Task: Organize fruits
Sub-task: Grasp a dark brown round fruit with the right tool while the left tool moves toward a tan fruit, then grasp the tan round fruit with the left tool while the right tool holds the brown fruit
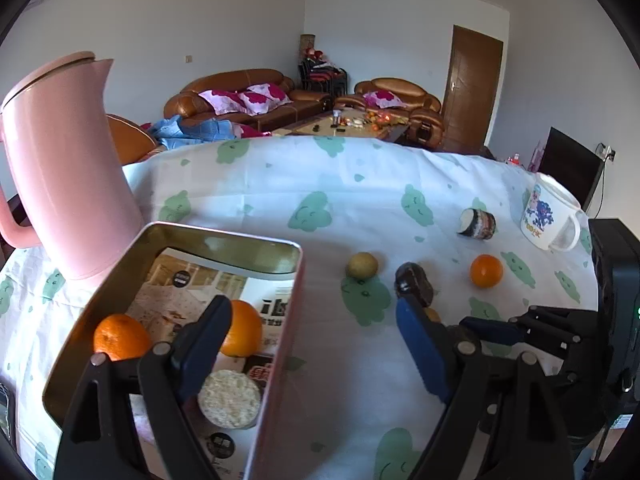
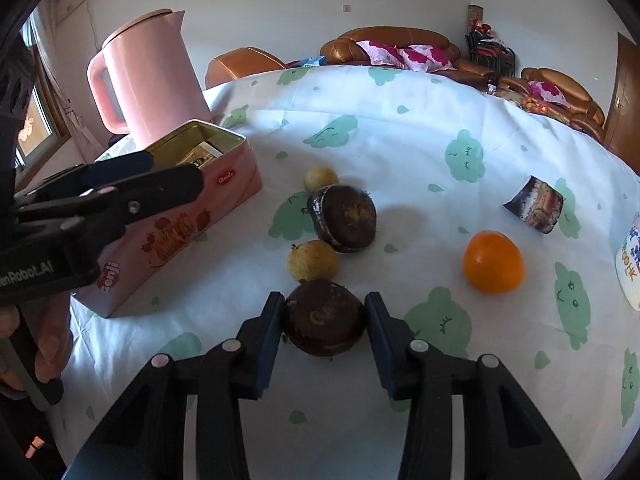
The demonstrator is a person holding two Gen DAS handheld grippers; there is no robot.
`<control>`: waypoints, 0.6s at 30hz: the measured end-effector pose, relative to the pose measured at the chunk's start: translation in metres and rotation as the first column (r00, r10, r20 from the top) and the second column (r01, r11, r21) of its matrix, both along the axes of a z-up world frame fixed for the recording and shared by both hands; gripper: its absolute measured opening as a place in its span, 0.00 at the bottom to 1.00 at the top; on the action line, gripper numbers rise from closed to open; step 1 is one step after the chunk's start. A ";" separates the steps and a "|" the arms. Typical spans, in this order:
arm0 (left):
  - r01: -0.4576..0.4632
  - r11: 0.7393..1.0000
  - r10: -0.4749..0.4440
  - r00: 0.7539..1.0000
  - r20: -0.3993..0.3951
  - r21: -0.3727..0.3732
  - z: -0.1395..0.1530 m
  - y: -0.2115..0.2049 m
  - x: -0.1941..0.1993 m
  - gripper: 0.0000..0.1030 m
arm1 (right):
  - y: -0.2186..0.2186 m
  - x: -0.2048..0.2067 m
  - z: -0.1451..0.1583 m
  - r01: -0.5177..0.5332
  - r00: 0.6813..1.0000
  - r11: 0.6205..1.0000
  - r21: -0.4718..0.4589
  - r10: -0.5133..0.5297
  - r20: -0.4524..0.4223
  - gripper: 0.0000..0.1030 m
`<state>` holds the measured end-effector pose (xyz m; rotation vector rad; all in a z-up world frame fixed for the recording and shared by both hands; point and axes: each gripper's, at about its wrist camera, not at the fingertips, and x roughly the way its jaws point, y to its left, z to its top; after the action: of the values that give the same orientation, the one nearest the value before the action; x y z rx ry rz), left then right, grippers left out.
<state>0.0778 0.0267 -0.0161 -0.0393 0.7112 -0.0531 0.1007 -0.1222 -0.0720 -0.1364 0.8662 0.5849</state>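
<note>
Two oranges (image 1: 120, 336) and a rice cake (image 1: 229, 398) are seen inside the pink tin (image 1: 280, 344) only from the left wrist view, under the left gripper (image 1: 316, 320), whose fingers are spread wide and empty. Only the right wrist view shows the right gripper (image 2: 325, 312) angled down, pinching a chocolate pie (image 2: 325, 322) on the tablecloth (image 2: 400, 152). Another orange (image 2: 493, 262) is left nearby.

**Two Wrist Views, One Tabletop**

The left wrist view is aimed down over the pink tin (image 1: 280, 344), close. The right wrist view is set nearer the cloth (image 2: 400, 152), the tin at ten o'clock. The orange (image 1: 486, 271) is shared.
</note>
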 end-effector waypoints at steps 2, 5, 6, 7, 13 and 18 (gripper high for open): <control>0.019 1.000 -0.019 1.000 -0.009 -0.001 -0.001 -0.005 0.002 0.82 | -0.006 -0.003 0.004 0.015 1.000 1.000 0.018 -0.015 0.016 0.42; 0.044 0.999 -0.044 0.999 -0.013 0.006 -0.003 -0.015 0.003 0.80 | -0.022 -0.003 0.007 0.075 0.996 0.997 0.033 -0.077 0.035 0.42; 0.054 0.999 -0.053 0.998 -0.017 0.006 -0.004 -0.018 0.004 0.80 | -0.029 -0.001 0.009 0.116 0.992 0.993 0.025 -0.117 0.049 0.42; 0.066 0.998 -0.066 0.997 -0.027 0.003 -0.006 -0.022 0.006 0.78 | -0.035 0.001 0.010 0.149 0.987 0.989 0.019 -0.150 0.058 0.42; 0.146 0.988 -0.150 0.984 -0.096 -0.046 -0.024 -0.048 0.018 0.68 | -0.067 0.013 0.010 0.272 0.961 0.961 0.041 -0.273 0.039 0.42; 0.196 0.976 -0.210 0.962 -0.172 -0.096 -0.041 -0.062 0.031 0.52 | -0.068 0.011 0.013 0.278 0.959 0.960 0.036 -0.280 0.052 0.42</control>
<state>0.1085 -0.0356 -0.0573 -0.0458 0.8932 -0.2775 0.1120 -0.1905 -0.0591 -0.0036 0.8049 0.3271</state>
